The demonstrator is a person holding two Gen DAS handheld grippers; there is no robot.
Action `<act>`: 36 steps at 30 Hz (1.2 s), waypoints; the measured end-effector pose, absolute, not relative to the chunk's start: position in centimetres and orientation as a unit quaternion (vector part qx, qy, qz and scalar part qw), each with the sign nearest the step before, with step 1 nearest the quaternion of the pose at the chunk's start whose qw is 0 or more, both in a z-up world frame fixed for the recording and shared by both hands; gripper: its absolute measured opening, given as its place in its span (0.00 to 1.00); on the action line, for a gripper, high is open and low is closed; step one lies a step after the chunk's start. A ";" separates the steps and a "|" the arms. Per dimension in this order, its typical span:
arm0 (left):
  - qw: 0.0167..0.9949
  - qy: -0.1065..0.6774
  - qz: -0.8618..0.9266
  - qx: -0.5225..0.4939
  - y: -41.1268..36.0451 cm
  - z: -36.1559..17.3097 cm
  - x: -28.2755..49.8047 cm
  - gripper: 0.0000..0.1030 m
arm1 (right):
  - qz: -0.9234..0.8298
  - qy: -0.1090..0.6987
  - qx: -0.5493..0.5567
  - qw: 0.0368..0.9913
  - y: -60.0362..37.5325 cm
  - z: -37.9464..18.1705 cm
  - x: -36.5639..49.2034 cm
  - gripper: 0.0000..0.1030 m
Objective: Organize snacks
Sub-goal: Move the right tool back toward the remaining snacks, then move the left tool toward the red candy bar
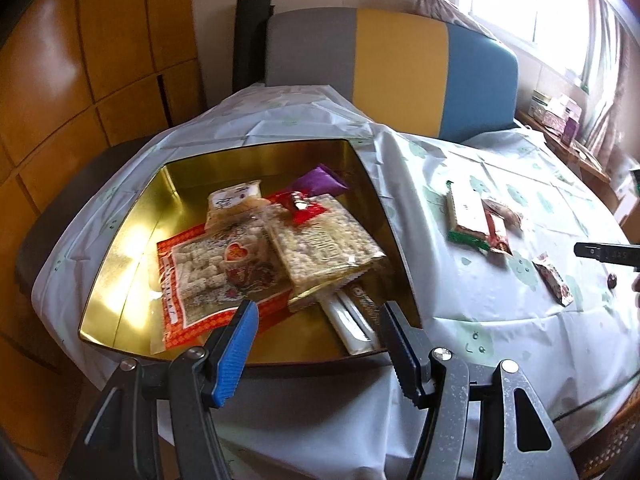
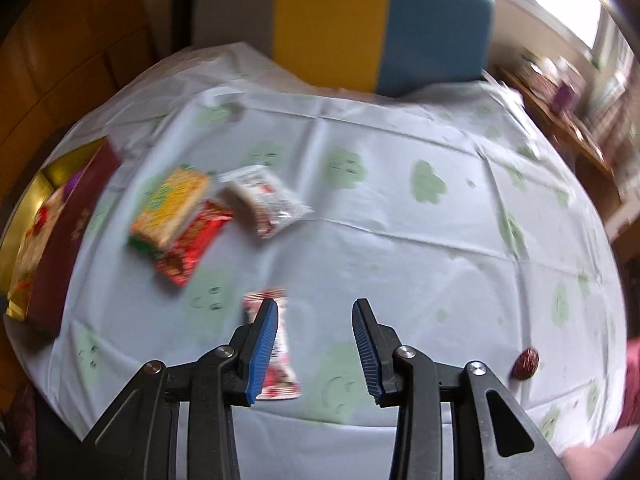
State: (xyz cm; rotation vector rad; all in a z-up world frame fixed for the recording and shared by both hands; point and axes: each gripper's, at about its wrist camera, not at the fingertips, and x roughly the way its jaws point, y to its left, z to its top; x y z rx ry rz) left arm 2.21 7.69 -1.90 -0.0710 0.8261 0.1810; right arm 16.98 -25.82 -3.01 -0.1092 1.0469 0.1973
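- Left gripper (image 1: 316, 312): jaws wide apart, nothing between them, hovering over the near edge of the gold tin (image 1: 120, 276)
- Tin sits on the white cloth (image 1: 460, 312) at the table's left end; its outer side shows dark red in the right wrist view
- Tin contents, at least 5 packets, overlapping:
  - 1 red-bordered bag (image 1: 208, 276) of pale pieces, flat, nearest the left finger
  - 1 clear puffed-rice pack (image 1: 324, 240), lying partly on the red-bordered bag
  - 1 small white packet (image 1: 232, 200) behind them
  - 1 purple packet (image 1: 320, 180) at the far side
  - 1 pale long pack (image 1: 348, 320) under the rice pack, near the right wall
- Right gripper (image 2: 315, 320): jaws wide apart, holding nothing, low over the cloth
- Loose snacks on the cloth, 5 counted in the right wrist view:
  - 1 yellow-green pack (image 2: 172, 208), lying partly on 1 red packet (image 2: 196, 248)
  - 1 white packet with red print (image 2: 268, 200), just beside those two
  - 1 pink-red packet (image 2: 282, 360), partly hidden behind the right gripper's left finger
  - 1 small dark red round sweet (image 2: 526, 363), well apart, near the right table edge
- Right wrist view is motion-blurred; packet print unreadable
- 1 chair (image 1: 400, 64) with grey, yellow and blue stripes at the far side of the table
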 end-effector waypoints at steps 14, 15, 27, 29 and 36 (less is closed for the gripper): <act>0.912 0.407 0.048 0.001 3.7 -1.8 3.7 0.62 | 0.096 0.524 -0.033 0.845 -26.1 -3.8 17.7 0.38; 0.912 0.407 0.046 0.003 3.4 -1.8 3.8 0.62 | 0.098 0.525 -0.033 0.845 -26.1 -3.9 17.7 0.38; 0.908 0.418 0.022 0.021 0.9 -2.3 4.9 0.62 | 0.105 0.528 -0.041 0.842 -25.7 -4.1 17.8 0.38; 0.907 0.420 0.019 0.023 0.6 -2.4 5.1 0.62 | 0.104 0.529 -0.041 0.841 -25.7 -4.1 17.9 0.38; 0.903 0.428 0.008 0.029 -0.5 -2.8 5.9 0.62 | 0.107 0.535 -0.043 0.837 -25.4 -4.3 17.9 0.38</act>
